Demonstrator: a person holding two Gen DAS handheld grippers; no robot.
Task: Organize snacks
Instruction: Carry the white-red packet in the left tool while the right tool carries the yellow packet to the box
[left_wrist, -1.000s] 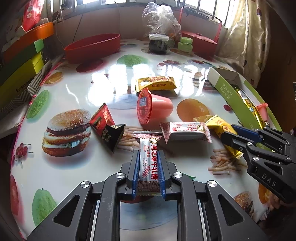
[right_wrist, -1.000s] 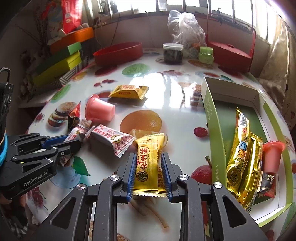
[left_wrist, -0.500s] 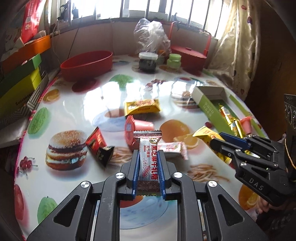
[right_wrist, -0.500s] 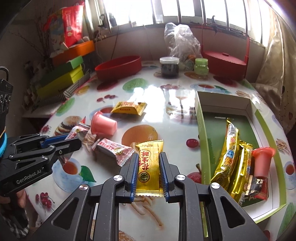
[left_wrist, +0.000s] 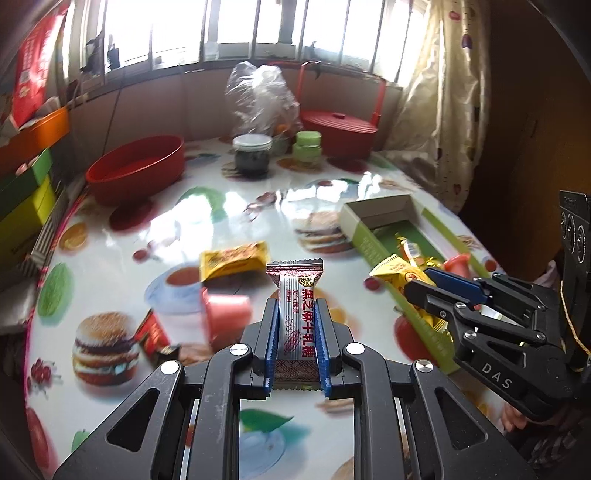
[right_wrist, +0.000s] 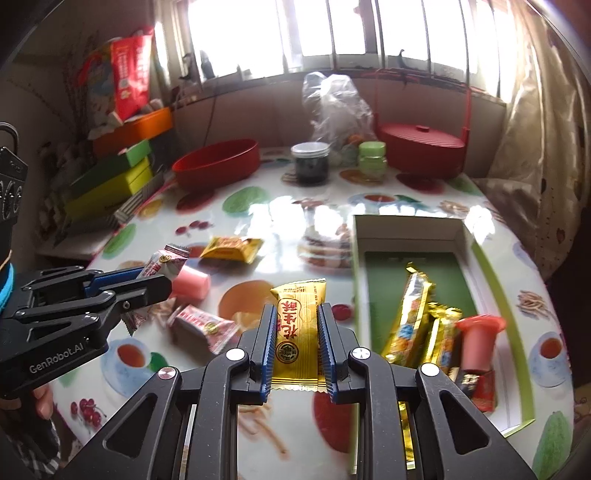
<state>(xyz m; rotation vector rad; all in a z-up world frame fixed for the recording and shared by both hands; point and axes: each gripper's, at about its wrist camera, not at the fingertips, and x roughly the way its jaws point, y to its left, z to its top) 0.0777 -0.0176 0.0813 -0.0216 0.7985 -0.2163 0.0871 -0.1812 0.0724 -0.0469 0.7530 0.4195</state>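
In the left wrist view, we see our left gripper (left_wrist: 295, 347) clamped on a white candy bar (left_wrist: 297, 325), blue pads pressing both long sides. The wrapper is narrow, white in the middle with dark characters running down it, and has dark red patterned, crimped ends; the far end sticks out beyond the fingertips, above the table (left_wrist: 110, 229). Lying below on the glossy food-print tablecloth are a yellow packet (left_wrist: 232, 258), a pink jelly cup (left_wrist: 225, 314) on its side and a red-and-black triangular packet (left_wrist: 155, 336). To the right, our right gripper (left_wrist: 417, 284) is closed on a yellow peanut-crisp packet (left_wrist: 399, 273), held near the left wall of the green box (left_wrist: 369, 243).

In the right wrist view, we see the right gripper (right_wrist: 297, 347) pinching that yellow packet (right_wrist: 299, 328) by its long sides. It is golden yellow with red characters, a round emblem low down and serrated ends, and it hangs above the table just left of the green box (right_wrist: 356, 258). Inside the box lie gold wrapped bars (right_wrist: 410, 317), a red jelly cup (right_wrist: 476, 339) and a small red packet (right_wrist: 480, 384) at the near end. At left, the left gripper (right_wrist: 162, 280) holds the white bar (right_wrist: 162, 264) above the pink cup (right_wrist: 190, 282). A red-and-white packet (right_wrist: 207, 328) lies on the cloth near the printed orange, and the other yellow packet (right_wrist: 231, 247) lies farther back.
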